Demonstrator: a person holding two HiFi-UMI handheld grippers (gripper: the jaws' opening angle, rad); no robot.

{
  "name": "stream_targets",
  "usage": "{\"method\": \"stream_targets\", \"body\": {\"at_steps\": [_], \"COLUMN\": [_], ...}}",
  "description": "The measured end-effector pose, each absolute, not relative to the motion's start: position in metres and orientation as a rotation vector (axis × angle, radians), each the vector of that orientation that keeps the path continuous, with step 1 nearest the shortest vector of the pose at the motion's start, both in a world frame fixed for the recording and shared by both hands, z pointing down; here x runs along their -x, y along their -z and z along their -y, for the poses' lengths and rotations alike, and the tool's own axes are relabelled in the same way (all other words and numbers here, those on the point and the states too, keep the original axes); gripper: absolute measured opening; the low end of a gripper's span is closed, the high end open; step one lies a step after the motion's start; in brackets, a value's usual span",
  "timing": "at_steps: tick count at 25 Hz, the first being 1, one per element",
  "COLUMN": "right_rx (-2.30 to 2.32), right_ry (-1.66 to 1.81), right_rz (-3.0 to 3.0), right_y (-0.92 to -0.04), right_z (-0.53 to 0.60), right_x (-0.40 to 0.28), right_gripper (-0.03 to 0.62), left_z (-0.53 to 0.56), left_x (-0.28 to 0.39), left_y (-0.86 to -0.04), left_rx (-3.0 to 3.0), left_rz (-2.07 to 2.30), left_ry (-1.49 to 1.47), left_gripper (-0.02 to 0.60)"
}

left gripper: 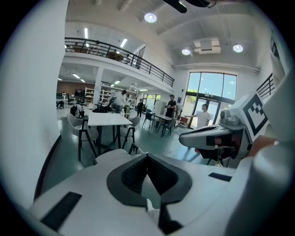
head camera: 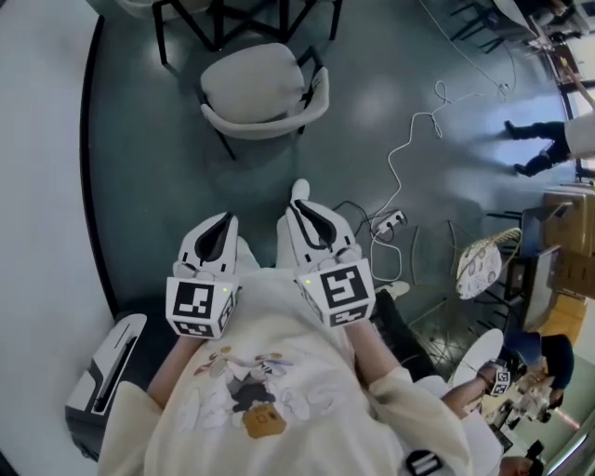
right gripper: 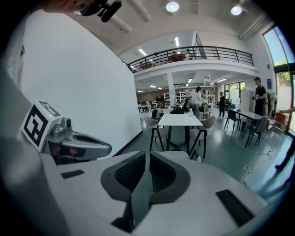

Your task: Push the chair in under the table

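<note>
A cream chair (head camera: 260,88) with black legs stands on the grey-green floor ahead of me, its curved backrest turned toward me. Beyond it are the black legs of the table (head camera: 232,20). The left gripper view shows the white table top (left gripper: 108,120) and the chair's backrest (left gripper: 113,156) just over the jaw tips. My left gripper (head camera: 228,218) and right gripper (head camera: 296,206) are held side by side in front of my body, short of the chair and apart from it. Both point toward the chair with jaws closed and nothing between them.
A white wall (head camera: 37,186) with a dark curved baseboard runs along the left. A grey and white device (head camera: 102,372) sits on the floor at lower left. White cables and a power strip (head camera: 390,221) lie to the right, near other chairs (head camera: 479,265) and people.
</note>
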State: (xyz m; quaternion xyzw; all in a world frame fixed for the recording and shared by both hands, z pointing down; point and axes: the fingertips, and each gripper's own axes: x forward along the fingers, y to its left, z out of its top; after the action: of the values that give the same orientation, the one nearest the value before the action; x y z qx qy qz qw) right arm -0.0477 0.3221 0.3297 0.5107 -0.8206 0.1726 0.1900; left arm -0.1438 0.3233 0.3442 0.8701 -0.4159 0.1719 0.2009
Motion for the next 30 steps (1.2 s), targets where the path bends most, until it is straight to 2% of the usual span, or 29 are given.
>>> {"method": "stream_targets", "body": {"at_steps": [5, 9, 13, 22, 30], "right_rx": [-1.303, -1.118, -0.984, -0.831, -0.725], "right_ry": [-0.492, -0.518, -0.517, -0.500, -0.529], "right_rz": [2.359, 2.425, 2.458, 2.473, 2.459], "right_y": [-0.344, -0.348, -0.360, -0.390, -0.434], "right_z": [-0.261, -0.223, -0.190, -0.145, -0.130], "right_x": [-0.009, -0.042, -0.067, -0.070, -0.075], "right_gripper": [0.015, 0.063, 0.067, 0.069, 0.074], "left_z": [-0.262, -0.215, -0.175, -0.131, -0.120], "left_x": [0.077, 0.025, -0.014, -0.038, -0.047], "left_y": [-0.350, -0.345, -0.355, -0.377, -0.433], "left_rx": [-2.432, -2.430, -2.419, -2.464, -2.472], "left_rz": [1.152, 1.189, 1.213, 1.173, 1.035], "left_ry": [-0.519, -0.588, -0.677, -0.789, -0.918], "left_gripper": [0.008, 0.008, 0.008, 0.009, 0.011]}}
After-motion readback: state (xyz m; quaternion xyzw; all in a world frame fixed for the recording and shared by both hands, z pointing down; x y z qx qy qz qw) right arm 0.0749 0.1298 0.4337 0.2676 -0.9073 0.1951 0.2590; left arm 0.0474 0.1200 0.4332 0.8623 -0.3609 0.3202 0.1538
